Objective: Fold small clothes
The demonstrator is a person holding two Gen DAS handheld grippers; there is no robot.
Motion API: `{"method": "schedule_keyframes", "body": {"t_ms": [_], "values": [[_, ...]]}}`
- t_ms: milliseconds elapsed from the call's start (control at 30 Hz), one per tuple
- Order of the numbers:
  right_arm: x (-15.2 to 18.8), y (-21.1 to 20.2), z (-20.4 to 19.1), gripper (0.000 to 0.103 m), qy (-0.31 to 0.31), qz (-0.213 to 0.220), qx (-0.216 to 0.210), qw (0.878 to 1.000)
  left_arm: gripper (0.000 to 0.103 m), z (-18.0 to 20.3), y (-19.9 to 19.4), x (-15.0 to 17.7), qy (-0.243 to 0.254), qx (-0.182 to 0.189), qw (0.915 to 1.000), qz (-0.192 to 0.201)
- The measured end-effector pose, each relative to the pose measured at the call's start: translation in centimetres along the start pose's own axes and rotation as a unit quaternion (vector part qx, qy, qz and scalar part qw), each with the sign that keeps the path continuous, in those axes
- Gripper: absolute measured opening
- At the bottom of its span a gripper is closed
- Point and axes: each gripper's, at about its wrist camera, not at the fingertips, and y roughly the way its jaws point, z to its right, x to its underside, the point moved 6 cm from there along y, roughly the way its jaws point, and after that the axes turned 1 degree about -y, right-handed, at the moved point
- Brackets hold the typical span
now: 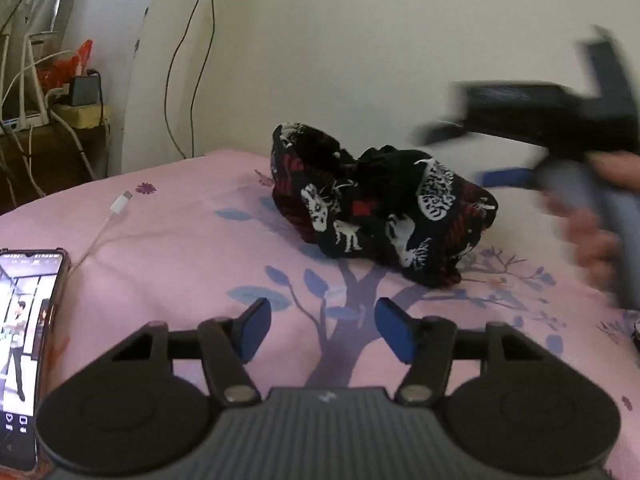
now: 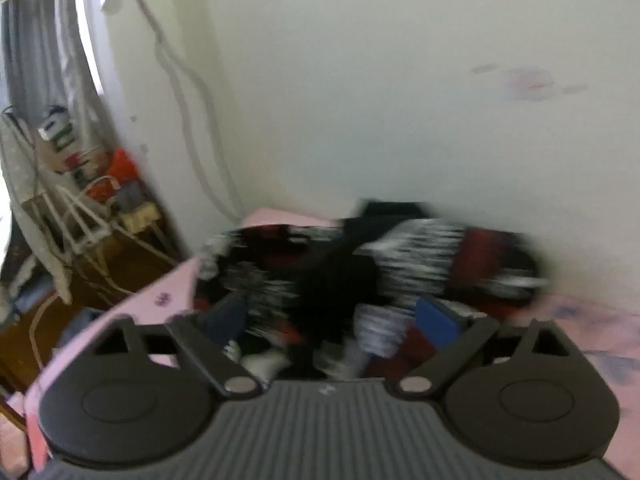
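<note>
- Crumpled black garment with red and white animal print [image 1: 380, 208]: lies bunched on the pink tree-patterned bed sheet [image 1: 200, 248], near the wall.
- Left tongs [image 1: 322, 330]: spread, empty, short of the garment.
- Right tongs [image 2: 334, 320]: spread, blurred, garment between the blue pads [image 2: 434, 318].
- Smartphone with lit screen [image 1: 28, 344]: at the sheet's left edge.

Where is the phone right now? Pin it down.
In the left wrist view, the phone lies on the pink bedsheet at the far left edge, beside the open left claw, a white charging cable just beyond it.

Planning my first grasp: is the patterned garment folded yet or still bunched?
Still bunched: the garment sits in a crumpled heap on the pink bedsheet.
</note>
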Motion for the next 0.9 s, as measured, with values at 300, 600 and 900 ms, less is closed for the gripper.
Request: {"method": "schedule_keyframes", "body": {"t_ms": [300, 600, 900], "values": [[0.8, 2.8, 2.4, 0.0, 0.007, -0.011, 0.117, 0.993, 0.057, -1.1, 0.0, -0.1, -0.02, 0.011, 0.9997, -0.007], [0.0, -22.2, 8.6, 0.0, 0.015, 0.095, 0.254, 0.962, 0.078, -1.6, 0.8, -3.6, -0.072, 0.02, 0.9969, -0.022], [7.5, -41.8, 6.2, 0.0, 0.057, 0.163, 0.284, 0.943, 0.043, -0.7, 10.5, -9.1, -0.015, -0.067, 0.9954, -0.066]]}}
